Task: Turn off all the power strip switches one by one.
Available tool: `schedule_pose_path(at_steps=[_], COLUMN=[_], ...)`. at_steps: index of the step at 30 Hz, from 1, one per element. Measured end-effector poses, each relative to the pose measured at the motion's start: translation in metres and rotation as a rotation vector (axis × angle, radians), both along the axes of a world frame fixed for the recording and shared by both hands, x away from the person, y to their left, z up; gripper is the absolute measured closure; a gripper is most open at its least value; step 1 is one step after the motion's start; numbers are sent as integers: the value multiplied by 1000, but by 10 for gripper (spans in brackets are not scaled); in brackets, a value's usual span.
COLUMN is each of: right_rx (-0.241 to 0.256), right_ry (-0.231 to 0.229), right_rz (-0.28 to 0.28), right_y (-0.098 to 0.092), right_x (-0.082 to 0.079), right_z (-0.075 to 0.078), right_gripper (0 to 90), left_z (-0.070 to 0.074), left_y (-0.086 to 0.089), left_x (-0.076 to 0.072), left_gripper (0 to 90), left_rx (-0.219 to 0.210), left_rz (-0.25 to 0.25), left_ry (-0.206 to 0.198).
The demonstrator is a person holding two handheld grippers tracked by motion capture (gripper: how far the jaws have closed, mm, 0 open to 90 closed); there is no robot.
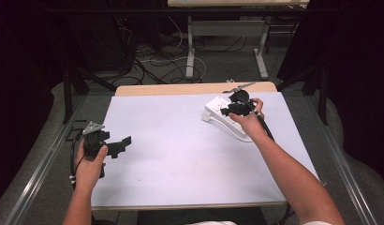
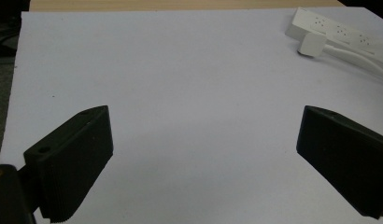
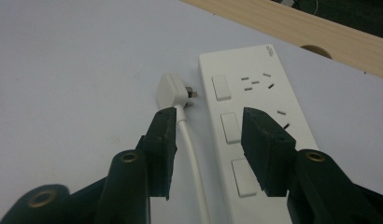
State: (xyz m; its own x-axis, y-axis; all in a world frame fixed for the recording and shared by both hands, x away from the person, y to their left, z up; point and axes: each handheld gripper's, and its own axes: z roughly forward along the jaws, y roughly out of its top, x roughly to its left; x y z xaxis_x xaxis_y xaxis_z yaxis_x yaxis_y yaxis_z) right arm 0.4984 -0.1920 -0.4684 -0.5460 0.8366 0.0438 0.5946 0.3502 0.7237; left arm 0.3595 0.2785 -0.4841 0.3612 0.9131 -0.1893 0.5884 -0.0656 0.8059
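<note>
The tabletop [image 1: 180, 154] is white, with a bare wood strip along its far edge. Near the far right corner lies a white power strip [image 3: 255, 121], its switches and sockets facing up. A white plug [image 3: 173, 91] lies on the tabletop just beside the strip's long side, pins pointing toward the strip, its white cord [image 3: 194, 158] running back alongside it.

The right hand-held gripper [image 3: 206, 140] hangs over this spot, released: one jaw stands above the cord just behind the plug, the other above the strip's switches, and nothing is grasped between them. The left hand-held gripper [image 1: 120, 145] sits near the tabletop's left edge, well apart from the strip, jaws spread wide over bare surface and holding nothing.
</note>
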Motion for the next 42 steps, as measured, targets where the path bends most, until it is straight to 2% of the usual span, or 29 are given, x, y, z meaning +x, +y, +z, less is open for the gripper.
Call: schedule_pose_path(at_steps=[3, 5, 7, 11, 13, 16, 19, 21, 23, 24, 28, 30, 33, 42], right_rx=[11, 14, 13, 0, -8, -9, 19, 34, 27, 19, 10, 23, 45, 57], right_ry=[-6, -22, -22, -47, -75, -85, -71, -79, -82, -92, -95, -92, -99, -97], right_rz=[1, 3, -11, -36, -60, -80, -104, -119, -130, -135, -161, -177, -211, -276], right_y=[-6, -11, -15, -23, -28, -37, -46, -53, -59, -62, -77, -85, -96, -125], right_x=[-12, -19, -27, -46, -57, -71, -84, -93, -101, -104, -116, -120, -125, -129], right_z=[-1, -3, -4, -4, -3, -2, -3, -6, -8, -10, -16, -18, -20, -28], right_gripper=[516, 461, 423, 372, 346, 310, 306, 276, 254, 236, 169, 158, 156, 144], left_z=[1, 0, 0, 0, -1, -1, -1, -1, 0, -1, -3, -2, -4, -5], left_y=[0, -1, -2, -2, -2, -2, -3, -3, -2, -3, -3, -2, -4, -4], left_x=[0, 1, 0, 0, 1, 0, 0, 1, 0, 1, 1, 1, 1, 2], left_gripper=[37, 38, 38, 38, 38, 38, 38, 38, 38, 38, 38, 38, 38, 37], left_rx=[9, 9, 9, 14, 13, 15, 15, 15, 21, 18, 19, 25, 21, 27], left_rz=[-10, -6, -7, -9, -3, -2, 0, 0, -9, -3, 2, -6, -2, 3], left_ry=[13, 9, 7, 12, 5, 4, 5, 1, 18, 9, 5, 22, 12, 18])
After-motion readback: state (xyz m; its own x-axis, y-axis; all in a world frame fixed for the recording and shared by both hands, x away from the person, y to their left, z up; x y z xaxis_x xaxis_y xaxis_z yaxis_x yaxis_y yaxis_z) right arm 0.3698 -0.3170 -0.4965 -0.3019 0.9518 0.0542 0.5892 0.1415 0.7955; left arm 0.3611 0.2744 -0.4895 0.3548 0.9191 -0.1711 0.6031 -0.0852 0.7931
